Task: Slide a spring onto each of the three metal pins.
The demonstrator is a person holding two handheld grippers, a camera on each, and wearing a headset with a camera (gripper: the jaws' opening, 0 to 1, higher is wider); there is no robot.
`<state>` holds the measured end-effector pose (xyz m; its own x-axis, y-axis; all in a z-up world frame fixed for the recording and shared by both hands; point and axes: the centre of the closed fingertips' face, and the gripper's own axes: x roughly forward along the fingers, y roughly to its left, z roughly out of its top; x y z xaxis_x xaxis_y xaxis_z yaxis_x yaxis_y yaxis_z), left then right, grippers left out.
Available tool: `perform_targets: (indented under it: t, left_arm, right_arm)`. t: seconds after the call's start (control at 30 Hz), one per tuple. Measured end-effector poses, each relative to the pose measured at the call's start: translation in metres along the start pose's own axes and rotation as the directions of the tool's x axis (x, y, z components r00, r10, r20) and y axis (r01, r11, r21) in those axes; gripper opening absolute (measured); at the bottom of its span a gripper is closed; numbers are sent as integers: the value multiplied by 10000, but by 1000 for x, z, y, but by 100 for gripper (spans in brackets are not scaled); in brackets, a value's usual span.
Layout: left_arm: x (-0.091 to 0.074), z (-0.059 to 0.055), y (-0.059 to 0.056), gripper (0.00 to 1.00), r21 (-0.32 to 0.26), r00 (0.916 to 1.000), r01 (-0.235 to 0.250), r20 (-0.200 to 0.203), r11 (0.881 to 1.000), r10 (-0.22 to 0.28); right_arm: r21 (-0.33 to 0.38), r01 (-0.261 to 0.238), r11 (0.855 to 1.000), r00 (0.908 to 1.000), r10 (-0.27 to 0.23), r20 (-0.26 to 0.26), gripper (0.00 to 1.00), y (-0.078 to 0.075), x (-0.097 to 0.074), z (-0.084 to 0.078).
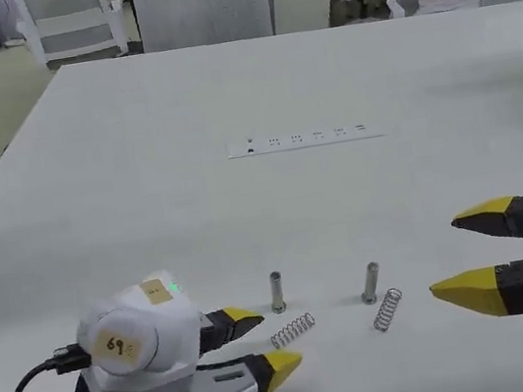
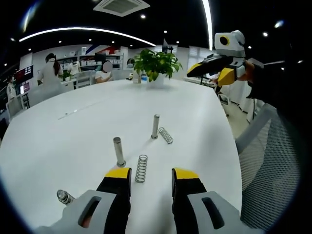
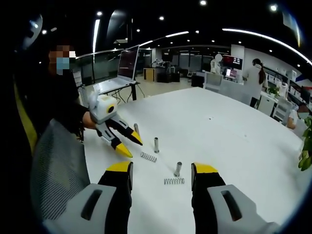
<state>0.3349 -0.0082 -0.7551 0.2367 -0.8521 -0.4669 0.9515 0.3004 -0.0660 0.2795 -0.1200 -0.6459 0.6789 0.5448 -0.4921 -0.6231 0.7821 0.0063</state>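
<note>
Two short metal pins stand upright on the white table point(image 1: 244, 209), one on the left point(image 1: 277, 292) and one on the right point(image 1: 371, 282). A loose spring point(image 1: 293, 330) lies beside the left pin, and a second spring point(image 1: 388, 308) lies by the right pin. My left gripper point(image 1: 265, 342) is open, low over the table just left of the first spring point(image 2: 141, 168). My right gripper point(image 1: 450, 256) is open and empty, to the right of the pins. The right gripper view shows a third pin point(image 3: 136, 129) behind the left gripper point(image 3: 131, 147).
A flush socket strip point(image 1: 302, 139) is set into the table's middle. A potted plant point(image 2: 156, 63) stands at one end and a laptop point(image 3: 127, 63) at another edge. A mesh chair point(image 2: 263, 161) sits beside the table. People sit in the background.
</note>
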Motion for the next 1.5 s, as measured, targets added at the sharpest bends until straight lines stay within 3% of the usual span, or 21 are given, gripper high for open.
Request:
perform_targets:
  t: [0.37, 0.83, 1.3, 1.5]
  left_arm:
    - [14, -11, 9, 17, -290, 9991, -336, -257, 9990, 328]
    - [21, -22, 10, 10, -78, 9967, -538, -620, 9985, 532]
    - [27, -21, 14, 3, 137, 9966, -634, -513, 9979, 641]
    - [26, -22, 9, 3, 218, 9970, -549, -525, 9983, 560]
  right_arm:
    - [43, -31, 10000, 10000, 31, -8, 46, -2, 0, -1]
    - [72, -104, 9999, 9999, 105, -118, 45, 1, 1, -4]
    - [81, -183, 9998, 9993, 186, -314, 45, 3, 4, -7]
    - [78, -254, 9996, 9992, 257, -306, 45, 6, 7, -7]
